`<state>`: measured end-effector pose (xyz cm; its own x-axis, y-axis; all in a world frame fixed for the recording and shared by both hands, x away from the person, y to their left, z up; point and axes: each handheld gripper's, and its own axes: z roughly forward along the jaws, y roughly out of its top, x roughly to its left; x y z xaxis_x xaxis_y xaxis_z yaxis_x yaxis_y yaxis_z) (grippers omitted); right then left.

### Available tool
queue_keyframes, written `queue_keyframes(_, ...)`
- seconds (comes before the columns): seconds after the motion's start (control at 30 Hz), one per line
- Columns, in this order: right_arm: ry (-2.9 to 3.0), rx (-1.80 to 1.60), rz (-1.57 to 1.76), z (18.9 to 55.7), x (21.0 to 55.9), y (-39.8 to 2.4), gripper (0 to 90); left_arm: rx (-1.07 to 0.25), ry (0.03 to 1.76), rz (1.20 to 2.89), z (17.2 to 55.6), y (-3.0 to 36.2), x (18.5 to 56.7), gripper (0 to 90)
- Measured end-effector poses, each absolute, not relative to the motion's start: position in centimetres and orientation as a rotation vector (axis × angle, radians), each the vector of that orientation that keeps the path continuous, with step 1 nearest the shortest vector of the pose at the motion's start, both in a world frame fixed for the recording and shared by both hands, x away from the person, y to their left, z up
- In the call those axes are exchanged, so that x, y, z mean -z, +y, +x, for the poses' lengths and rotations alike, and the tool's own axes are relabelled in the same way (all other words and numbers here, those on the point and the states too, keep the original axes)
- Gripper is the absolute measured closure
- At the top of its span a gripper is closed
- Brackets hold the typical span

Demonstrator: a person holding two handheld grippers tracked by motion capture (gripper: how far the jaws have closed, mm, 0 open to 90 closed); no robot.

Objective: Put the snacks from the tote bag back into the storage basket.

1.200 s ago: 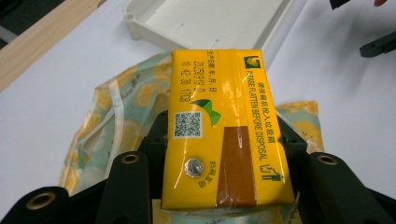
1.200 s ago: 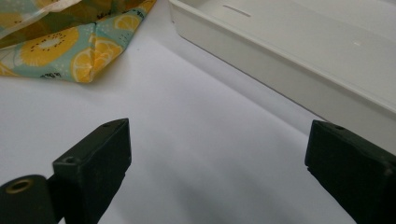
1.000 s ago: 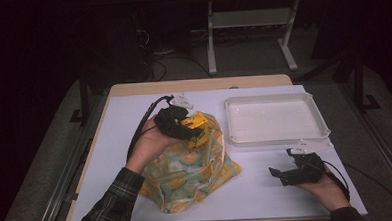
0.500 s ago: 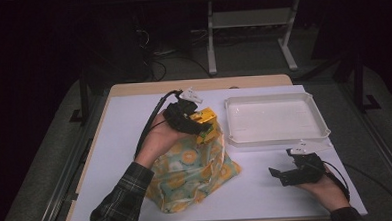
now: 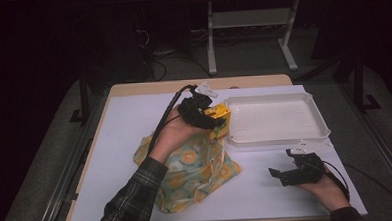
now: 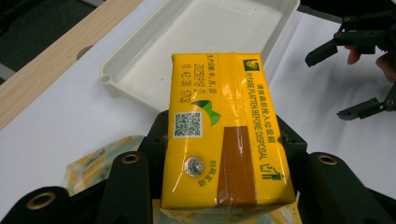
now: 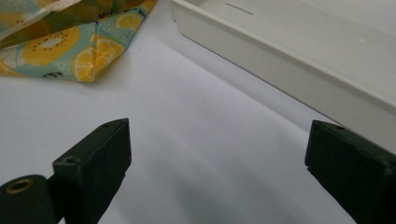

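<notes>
Nearest the person, at about 4 o'clock on the table [image 5: 120, 144], the right gripper [image 5: 282, 173] rests low over the white sheet, held in a hand [image 5: 323, 187] that enters from the bottom edge. Its jaws stand wide apart with nothing between them; in the right gripper view they frame bare table [image 7: 196, 154], with the bag [image 7: 65, 37] off at 11 o'clock and the tray [image 7: 299, 65] wall running from 12 to 3 o'clock.

Closer to the centre lies the bag [image 5: 196, 170], a soft cloth printed with lemon slices on pale green, slumped on the sheet at about 6 to 7 o'clock from the table's middle. A plaid sleeve [image 5: 133, 198] crosses its left side.

Just beyond the bag, near the table's centre, the left gripper [image 5: 215, 120] is raised above the cloth and pinches a yellow carton [image 5: 220, 120]. In the left gripper view the jaws press on the two long sides of the carton [image 6: 224, 135], which points away from the camera toward 12 o'clock; its top face shows a QR code, a brown stripe and a foil straw seal. The carton's far end hangs just over the near-left corner of the tray [image 6: 140, 84]. The right gripper [image 6: 364, 70] shows farther off at 2 o'clock there, spread.

Farthest, at 1 to 2 o'clock on the table, sits the white tray [image 5: 315, 133], shallow and rectangular, its near-left corner just beside the carton.
</notes>
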<state>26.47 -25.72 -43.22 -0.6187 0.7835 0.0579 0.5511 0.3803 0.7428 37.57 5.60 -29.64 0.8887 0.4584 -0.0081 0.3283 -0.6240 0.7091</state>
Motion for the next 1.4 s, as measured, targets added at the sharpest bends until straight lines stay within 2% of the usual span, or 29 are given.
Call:
queue_keyframes(0.73, 2.333, -1.092, 1.181, 26.6, 43.2, -26.0, 6.9, -0.212, 0.521, 2.275, 39.8, 0.5, 30.9, 52.2)
queue_keyframes(1.4, 2.331, -1.09, 1.188, 26.6, 43.3, -26.2, 6.9, -0.204, 0.517, 2.246, 40.9, -2.0, 33.2, 52.1)
